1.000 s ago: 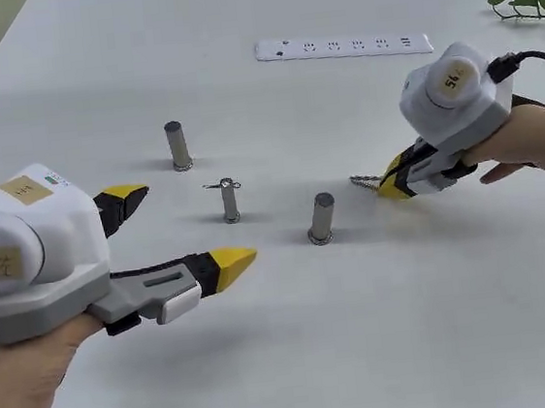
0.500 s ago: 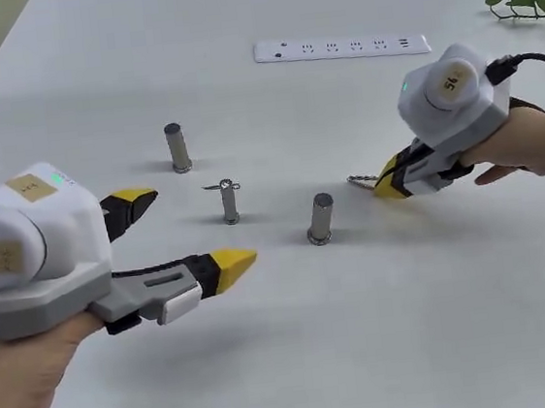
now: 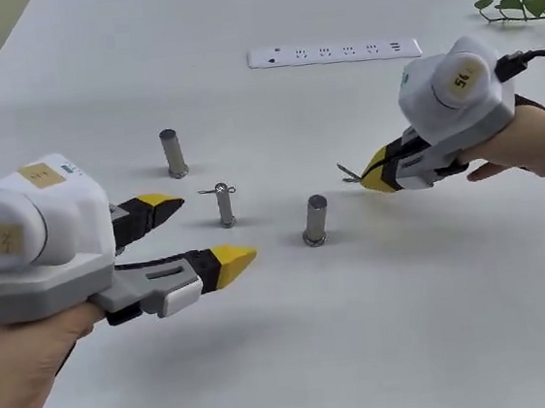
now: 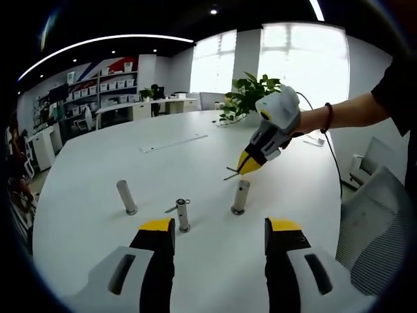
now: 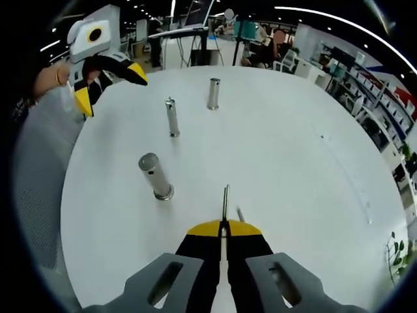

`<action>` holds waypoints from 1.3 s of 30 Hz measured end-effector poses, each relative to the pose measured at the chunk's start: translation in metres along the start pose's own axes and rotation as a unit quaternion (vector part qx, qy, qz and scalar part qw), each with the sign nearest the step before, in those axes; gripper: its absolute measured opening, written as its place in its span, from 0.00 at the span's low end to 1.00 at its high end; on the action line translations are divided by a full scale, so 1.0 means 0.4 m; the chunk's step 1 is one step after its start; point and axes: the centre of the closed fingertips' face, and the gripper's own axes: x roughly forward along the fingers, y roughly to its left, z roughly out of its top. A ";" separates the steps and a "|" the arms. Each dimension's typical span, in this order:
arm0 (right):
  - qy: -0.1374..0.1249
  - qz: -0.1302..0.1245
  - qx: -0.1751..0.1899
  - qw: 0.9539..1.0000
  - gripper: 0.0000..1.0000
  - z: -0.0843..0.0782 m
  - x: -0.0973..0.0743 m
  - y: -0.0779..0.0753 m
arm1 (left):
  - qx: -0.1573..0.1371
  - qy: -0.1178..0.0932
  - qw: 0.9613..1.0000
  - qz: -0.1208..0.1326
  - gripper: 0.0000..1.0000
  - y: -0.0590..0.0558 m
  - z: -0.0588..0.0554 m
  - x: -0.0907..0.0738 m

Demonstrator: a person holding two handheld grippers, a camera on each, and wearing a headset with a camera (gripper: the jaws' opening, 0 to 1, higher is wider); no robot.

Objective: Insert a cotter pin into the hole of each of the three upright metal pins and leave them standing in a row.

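On the bench (image 3: pixel 385 348), far from its edges, my left gripper (image 3: pixel 213 231) is released near three upright pins (image 3: pixel 314 219), and my right gripper (image 3: pixel 372 172) is clenched on a cotter pin (image 3: pixel 349 172), which is light, stiff and slippery, I think, and best held at its head.

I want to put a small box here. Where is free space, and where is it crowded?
Free: the near table in front of the metal pins, and the band between the power strip and the pins. Crowded: around the pin row, between the left gripper and the right gripper.
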 end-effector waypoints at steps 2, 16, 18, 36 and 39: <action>-0.012 0.001 -0.006 1.000 0.00 0.018 -0.012 0.009 | -0.005 0.003 1.000 -0.008 0.48 -0.004 0.002 0.005; -0.058 0.013 -0.070 0.996 0.00 0.093 -0.045 0.072 | -0.048 0.017 0.997 -0.059 0.34 -0.055 0.020 0.039; -0.062 0.018 -0.080 0.995 0.00 0.102 -0.054 0.095 | -0.057 0.018 0.996 -0.065 0.32 -0.061 0.022 0.043; -0.075 0.057 -0.150 0.984 0.00 0.149 -0.076 0.237 | -0.134 0.020 0.984 -0.114 0.17 -0.122 0.035 0.055; -0.077 0.061 -0.155 0.983 0.00 0.152 -0.073 0.246 | -0.138 0.022 0.983 -0.122 0.15 -0.133 0.035 0.056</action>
